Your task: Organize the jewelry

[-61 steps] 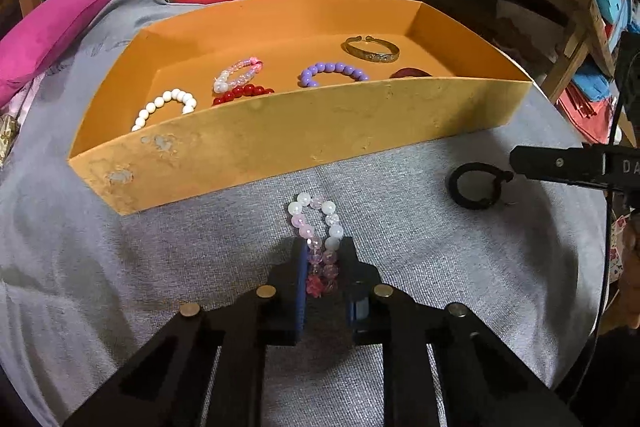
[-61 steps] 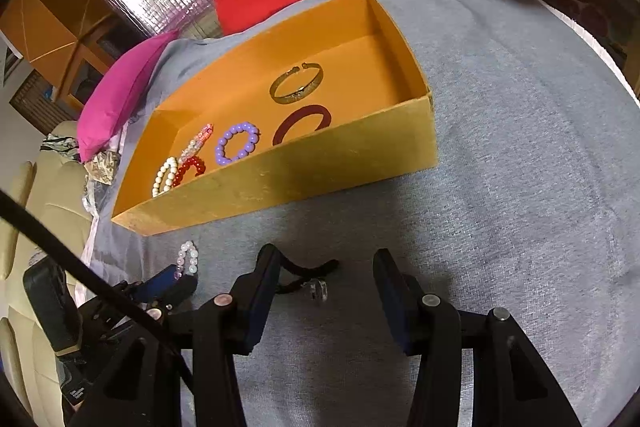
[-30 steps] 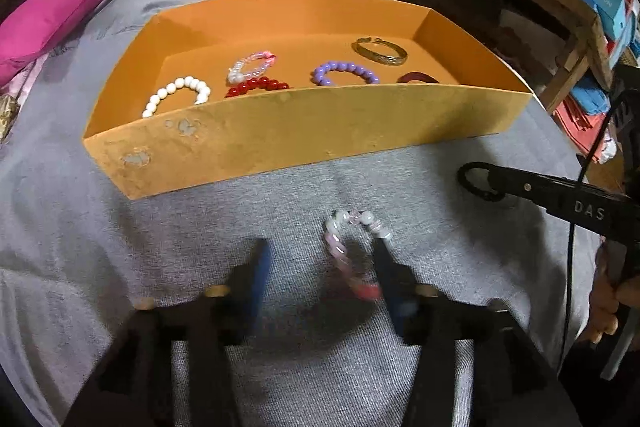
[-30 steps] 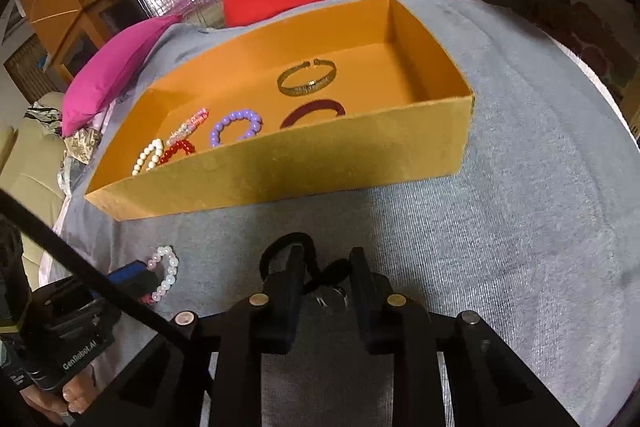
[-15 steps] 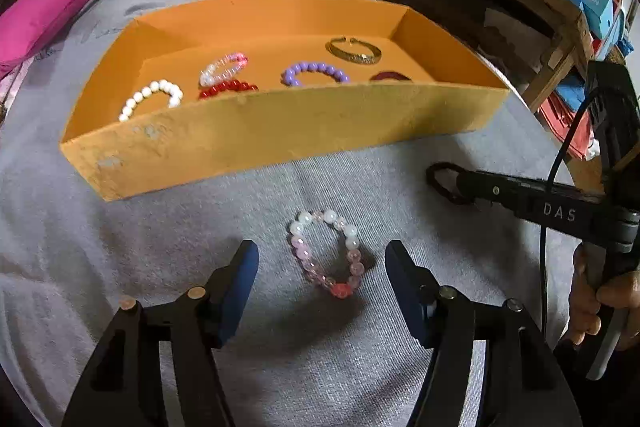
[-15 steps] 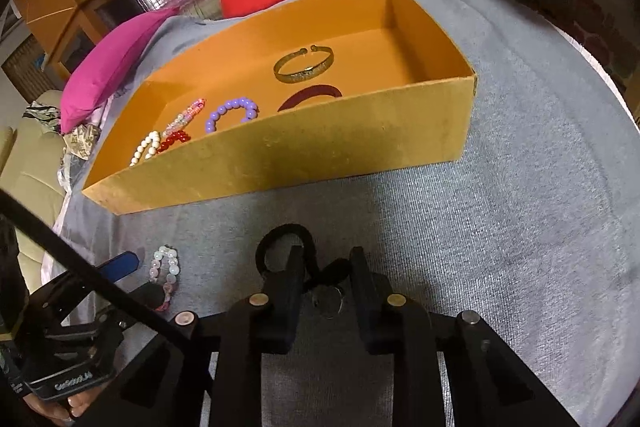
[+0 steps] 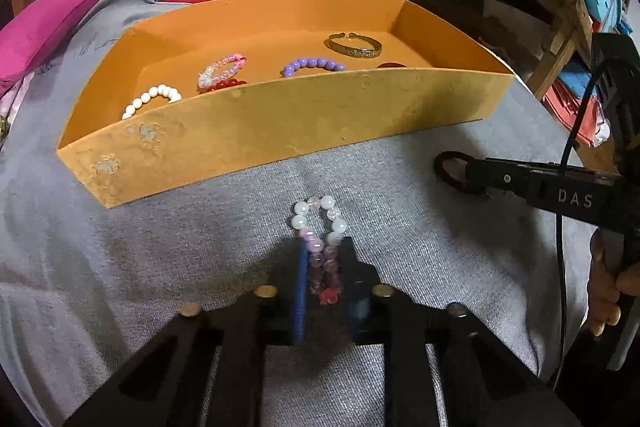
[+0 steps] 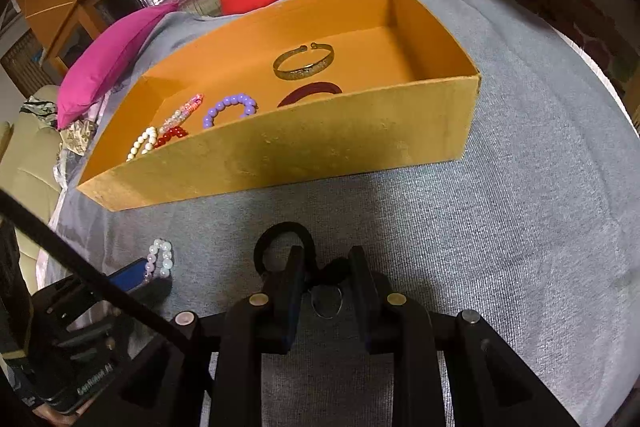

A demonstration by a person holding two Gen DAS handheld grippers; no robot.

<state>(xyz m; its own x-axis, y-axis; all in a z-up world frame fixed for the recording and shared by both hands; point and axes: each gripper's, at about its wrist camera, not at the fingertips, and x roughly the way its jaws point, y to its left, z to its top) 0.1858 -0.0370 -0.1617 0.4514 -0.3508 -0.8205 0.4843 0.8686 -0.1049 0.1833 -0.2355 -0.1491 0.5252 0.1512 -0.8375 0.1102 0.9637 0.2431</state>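
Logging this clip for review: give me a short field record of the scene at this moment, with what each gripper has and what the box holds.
left gripper: shut on pink-and-white bead bracelet, resting on grey cloth
right gripper: shut on black cord loop with small metal ring
orange box: open top, on the cloth
in box: white bead bracelet, clear-pink bracelet, red bead bracelet, purple bead bracelet, metal cuff, dark red bangle

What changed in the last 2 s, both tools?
The left tool let go of the pink-and-white bead bracelet, opened wide around it, and has now shut on it again. The right tool, open 2 s ago, closed on the black hair tie and stays clamped. Unchanged: the orange tray and the bracelets inside it; both items remain on the grey cloth.
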